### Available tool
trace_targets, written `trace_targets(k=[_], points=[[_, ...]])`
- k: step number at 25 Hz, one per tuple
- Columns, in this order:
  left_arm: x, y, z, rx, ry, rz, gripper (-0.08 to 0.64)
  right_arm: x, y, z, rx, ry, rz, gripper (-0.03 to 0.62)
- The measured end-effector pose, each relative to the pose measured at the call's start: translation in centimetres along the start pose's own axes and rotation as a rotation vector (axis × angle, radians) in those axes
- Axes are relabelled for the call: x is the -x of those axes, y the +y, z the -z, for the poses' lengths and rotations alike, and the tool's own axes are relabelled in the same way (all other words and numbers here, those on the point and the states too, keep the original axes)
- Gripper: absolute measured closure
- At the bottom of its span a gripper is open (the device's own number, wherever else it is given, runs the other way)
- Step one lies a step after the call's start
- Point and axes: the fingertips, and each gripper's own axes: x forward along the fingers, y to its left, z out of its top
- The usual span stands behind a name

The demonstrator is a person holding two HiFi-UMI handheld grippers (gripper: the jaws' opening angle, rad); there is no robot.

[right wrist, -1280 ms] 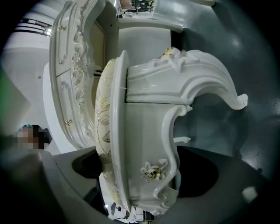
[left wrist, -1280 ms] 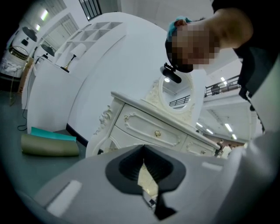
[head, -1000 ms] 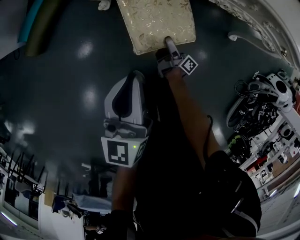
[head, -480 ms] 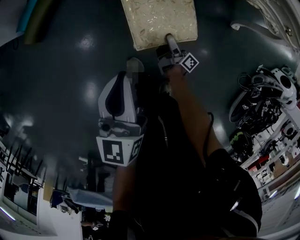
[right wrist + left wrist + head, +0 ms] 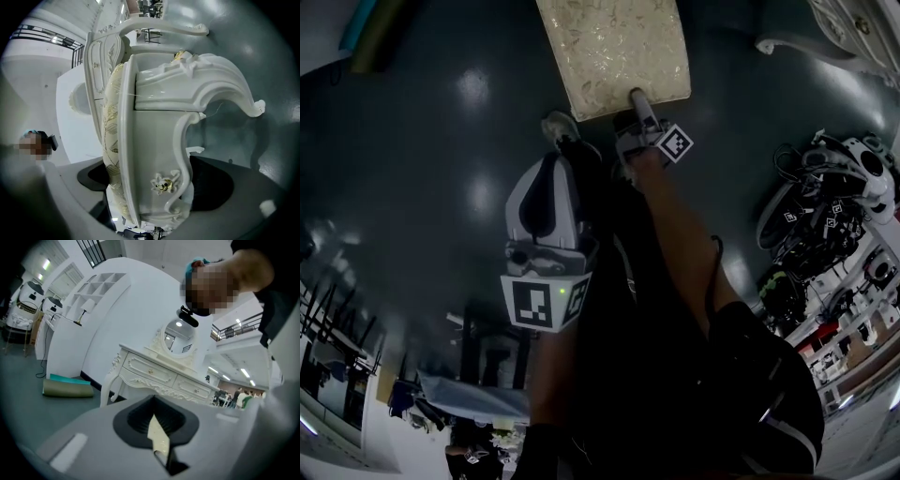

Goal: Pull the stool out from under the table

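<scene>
We find no word, number, brand or sign that can be read in any view. The only printed marks are black-and-white square code patterns: one on the white cube (image 5: 534,302) of the left hand-held gripper (image 5: 551,173), one on the right hand-held gripper's cube (image 5: 675,142), and tiny ones among the white and black devices (image 5: 825,206) on the floor.

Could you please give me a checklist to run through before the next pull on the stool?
1. Right gripper on stool: ok, the seat edge is clamped in it.
2. Left gripper free: ok, shut, empty, held away from the stool.
3. Pull path: not ok, a shoe lies close to the stool's near corner.
4. Gear pile at right: ok, apart from the stool.
5. Stool clear of table: cannot tell, its far end is out of frame.
</scene>
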Motion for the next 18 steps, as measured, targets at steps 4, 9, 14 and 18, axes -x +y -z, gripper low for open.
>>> trace_targets(k=[4,9,14,18], points=[[2.0,-0.1,0.1,0.004,0.006,-0.011,0.551,2.7,0.0,1.5,-0.005,-0.017,-0.002,0.078],[3.8,1.1,0.2,0.012,0.039,0.009,0.551,4.9,0.4,5.3,-0.010,-0.055,-0.006,0.077],[4.1,1.4,1.5,0.001,0.060,0.050,0.551,5.9,-0.4,6.0,-0.008,-0.117,-0.009,0.075],[5.0,2.4,1.7,0.006,0.073,0.072,0.551,6.1,-0.6,6.9,-0.009,-0.152,-0.003,0.074]])
